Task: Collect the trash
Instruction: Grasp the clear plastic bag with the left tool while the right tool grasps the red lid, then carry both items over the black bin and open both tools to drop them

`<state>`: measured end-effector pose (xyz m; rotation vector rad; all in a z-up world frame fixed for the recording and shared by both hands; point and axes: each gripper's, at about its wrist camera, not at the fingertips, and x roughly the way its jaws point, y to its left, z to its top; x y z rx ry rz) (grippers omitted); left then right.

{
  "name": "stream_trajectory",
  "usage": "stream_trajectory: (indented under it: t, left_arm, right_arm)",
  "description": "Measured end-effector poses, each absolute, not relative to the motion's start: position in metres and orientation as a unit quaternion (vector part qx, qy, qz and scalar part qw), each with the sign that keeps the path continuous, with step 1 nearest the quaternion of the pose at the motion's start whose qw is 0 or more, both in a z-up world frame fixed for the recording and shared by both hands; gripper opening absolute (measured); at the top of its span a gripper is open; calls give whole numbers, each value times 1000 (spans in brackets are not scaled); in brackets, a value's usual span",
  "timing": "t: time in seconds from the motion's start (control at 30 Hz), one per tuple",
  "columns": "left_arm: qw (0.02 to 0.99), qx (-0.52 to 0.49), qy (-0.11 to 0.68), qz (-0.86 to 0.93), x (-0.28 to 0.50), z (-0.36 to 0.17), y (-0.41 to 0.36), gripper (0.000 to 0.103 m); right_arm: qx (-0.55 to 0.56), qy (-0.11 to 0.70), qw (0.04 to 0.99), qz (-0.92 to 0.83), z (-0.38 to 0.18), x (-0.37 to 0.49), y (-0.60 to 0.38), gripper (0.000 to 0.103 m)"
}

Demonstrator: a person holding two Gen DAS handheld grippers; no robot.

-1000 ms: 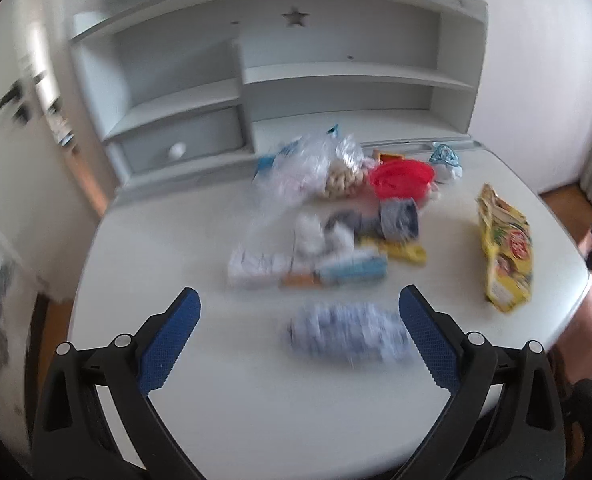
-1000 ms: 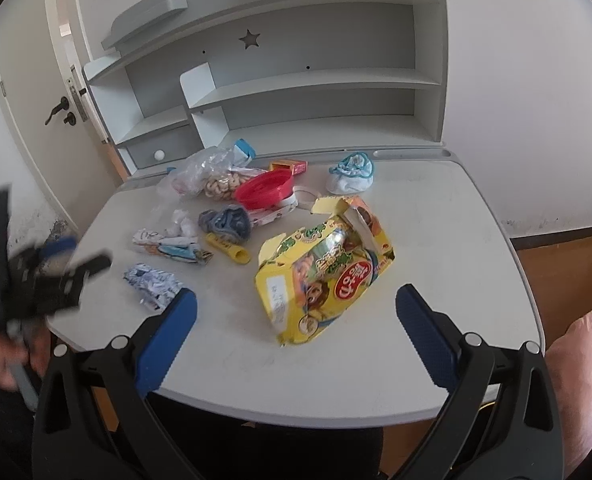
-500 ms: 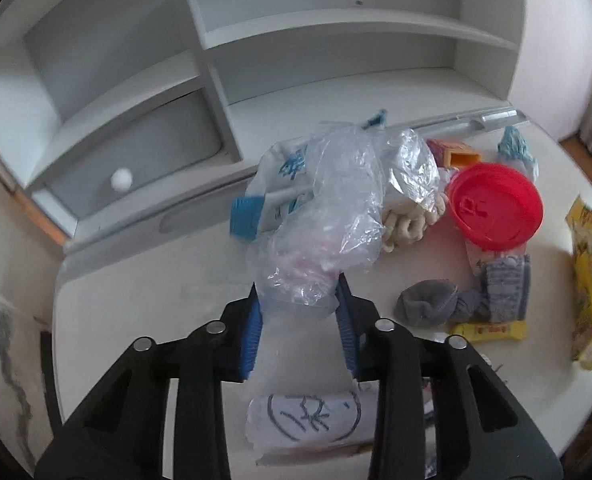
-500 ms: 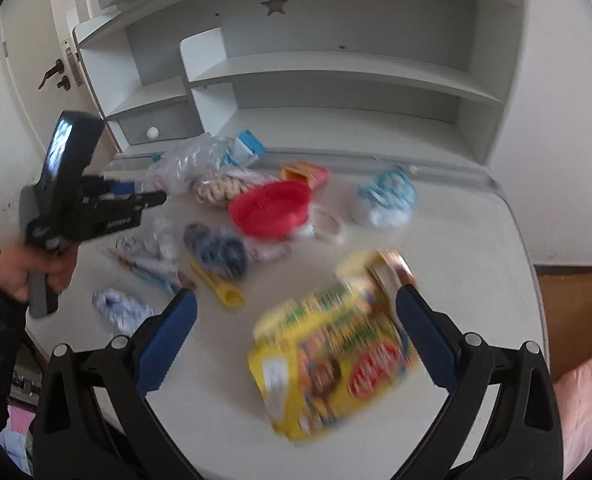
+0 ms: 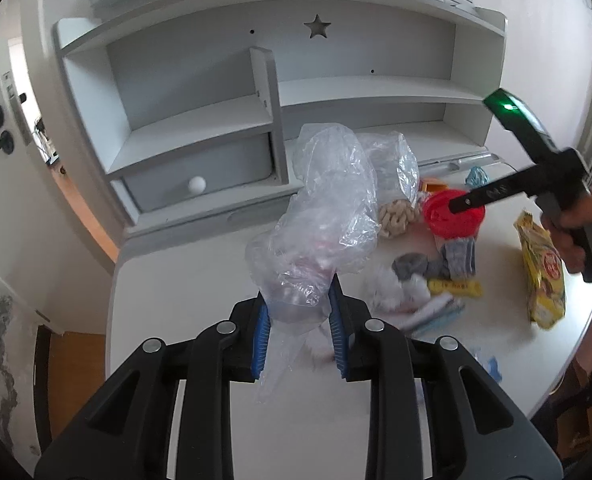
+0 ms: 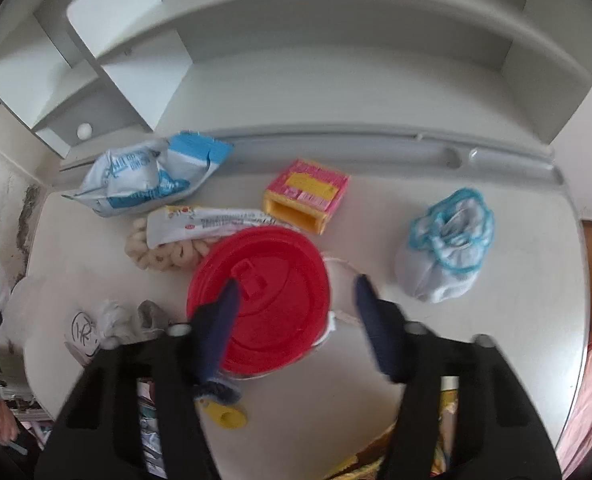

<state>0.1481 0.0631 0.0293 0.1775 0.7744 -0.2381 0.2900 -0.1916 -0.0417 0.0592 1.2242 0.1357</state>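
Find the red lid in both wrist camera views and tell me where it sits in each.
Left wrist: the red lid is at the right of centre, on the table beyond the clear plastic bag, partly behind the right gripper's black fingers.
Right wrist: the lid fills the centre, right under the closing right gripper.
Shared landmark: the pale biscuit rings lie beside the lid in both views.

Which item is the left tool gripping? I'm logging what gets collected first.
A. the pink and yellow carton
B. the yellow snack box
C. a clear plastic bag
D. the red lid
C: the clear plastic bag is pinched between the left tool's blue pads.
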Motion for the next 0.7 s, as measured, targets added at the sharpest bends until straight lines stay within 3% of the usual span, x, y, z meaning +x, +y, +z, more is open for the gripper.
stream_trajectory:
  t: [0.03, 0.07, 0.13, 0.43, 0.7]
  left_arm:
    - [915, 83, 379, -113, 145, 28, 67, 26]
    - [914, 82, 381, -110, 142, 27, 68, 25]
    - [915, 81, 381, -104, 133, 28, 71, 25]
    - [918, 52, 369, -132, 90, 60, 30, 25]
    - [871, 46, 372, -319, 27, 51, -143, 25]
  right_arm:
    - [33, 580, 812, 59, -45, 291, -191, 27]
    - [39, 583, 809, 55, -46, 290, -191, 10]
    - [53, 575, 815, 48, -39, 284, -192, 6]
    - [99, 495, 862, 44, 51, 195, -239, 5]
    - [148, 449, 877, -82, 56, 22, -413, 5]
